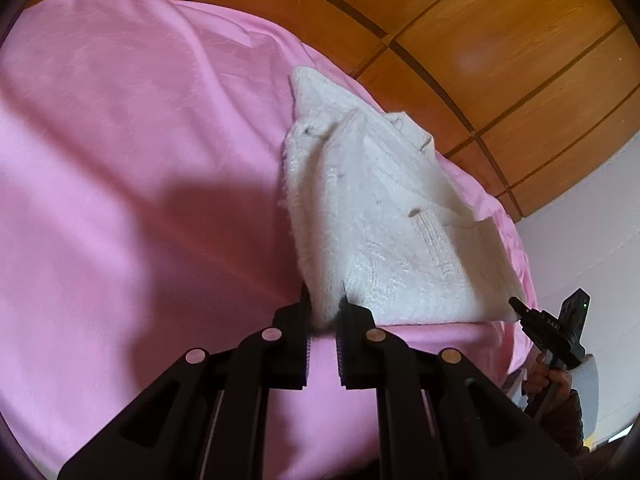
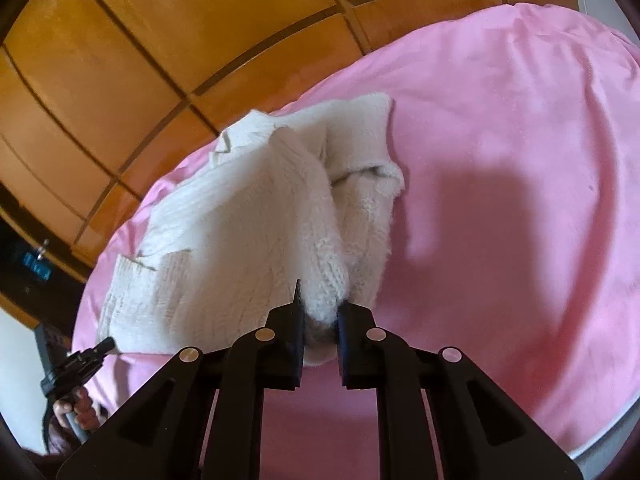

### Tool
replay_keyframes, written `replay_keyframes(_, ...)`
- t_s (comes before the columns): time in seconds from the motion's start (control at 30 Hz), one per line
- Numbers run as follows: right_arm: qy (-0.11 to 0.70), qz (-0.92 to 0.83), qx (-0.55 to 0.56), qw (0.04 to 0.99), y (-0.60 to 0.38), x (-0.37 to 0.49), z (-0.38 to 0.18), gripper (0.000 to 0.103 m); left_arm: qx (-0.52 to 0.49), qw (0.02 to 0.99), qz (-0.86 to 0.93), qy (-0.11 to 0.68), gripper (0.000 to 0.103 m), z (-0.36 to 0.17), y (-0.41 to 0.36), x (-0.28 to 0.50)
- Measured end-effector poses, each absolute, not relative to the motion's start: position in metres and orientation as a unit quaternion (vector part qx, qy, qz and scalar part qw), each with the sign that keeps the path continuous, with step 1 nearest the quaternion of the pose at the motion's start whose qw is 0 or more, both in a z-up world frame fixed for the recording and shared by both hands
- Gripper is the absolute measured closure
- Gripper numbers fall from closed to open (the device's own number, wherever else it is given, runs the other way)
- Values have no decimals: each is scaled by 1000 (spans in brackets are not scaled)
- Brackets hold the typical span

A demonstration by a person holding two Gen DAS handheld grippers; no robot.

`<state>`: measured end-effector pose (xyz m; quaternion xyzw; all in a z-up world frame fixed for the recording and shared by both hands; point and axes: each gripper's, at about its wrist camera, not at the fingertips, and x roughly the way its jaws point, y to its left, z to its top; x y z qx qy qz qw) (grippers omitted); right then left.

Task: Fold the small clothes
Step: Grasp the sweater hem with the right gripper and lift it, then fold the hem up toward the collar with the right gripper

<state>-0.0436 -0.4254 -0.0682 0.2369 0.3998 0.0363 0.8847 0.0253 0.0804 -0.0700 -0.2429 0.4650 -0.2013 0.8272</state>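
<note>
Left gripper (image 1: 323, 307): jaws narrow, pinched on the near corner of the white knit sweater (image 1: 384, 216); a fold of fleecy fabric bunched between the black pads. Right gripper (image 2: 318, 307): same state, jaws narrow, clamped on another near-edge corner of the sweater (image 2: 240, 232), a thick wad of knit bulging up between the fingers.

From the left wrist view: right gripper (image 1: 520, 308) visible at the far right edge of the sweater hem, gripping it, with the hand (image 1: 554, 380) on its handle below. From the right wrist view: left gripper (image 2: 106, 346) seen at the lower left, tip at the hem corner, with the hand (image 2: 76, 404) wrapped around its handle.

Sweater: lying on the pink blanket (image 1: 140, 160), near the blanket's edge beside the wooden panelling (image 1: 500, 40). Ribbed hem toward the grippers; upper body rumpled, one sleeve or flap folded over on top. Small dark flecks on the knit in the left view. Near edge lifted slightly where both grippers hold it; remainder resting on the blanket.

Surroundings: blanket mostly smooth, broad shadows of the rigs across it on the side away from the sweater. Wooden panelling in squares with dark seams beyond the blanket. Pale wall (image 1: 592, 220) at right of the left view. Some motion blur in both views.
</note>
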Motion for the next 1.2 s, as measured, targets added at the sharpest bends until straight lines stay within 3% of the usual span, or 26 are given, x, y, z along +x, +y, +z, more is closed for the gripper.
replay_keyframes(0.23,461,41,235,855,-429,-103,-95,92,-256,804,-189,502,92,-87,96,-45)
replay_keyframes(0.33,467,45,227,854,-428,-110,-97,90,-245,816,-146,502,78,-86,103,-52)
replay_keyframes(0.37,467,43,219,856,-426,-109,-93,89,-254,823,-145,487,67,-79,109,-51)
replay_keyframes(0.43,460,31,202,864,-425,-102,-82,79,-240,846,-140,455,60,-61,110,-46)
replay_keyframes(0.67,418,87,110,898,-368,-53,-50,79,-128,881,-214,402,60,-20,49,-10)
replay_keyframes(0.93,472,131,48,871,-288,14,-96,79,-35,835,-259,485,55,-64,-24,32)
replay_keyframes(1.0,470,131,33,872,-281,16,-103,80,-30,830,-258,494,58,-76,-33,37)
replay_keyframes(1.07,465,131,23,875,-280,13,-104,98,-24,836,-254,486,97,-80,-34,36)
replay_keyframes(1.2,457,134,31,879,-287,6,-99,101,-54,850,-256,457,99,-73,-27,31)
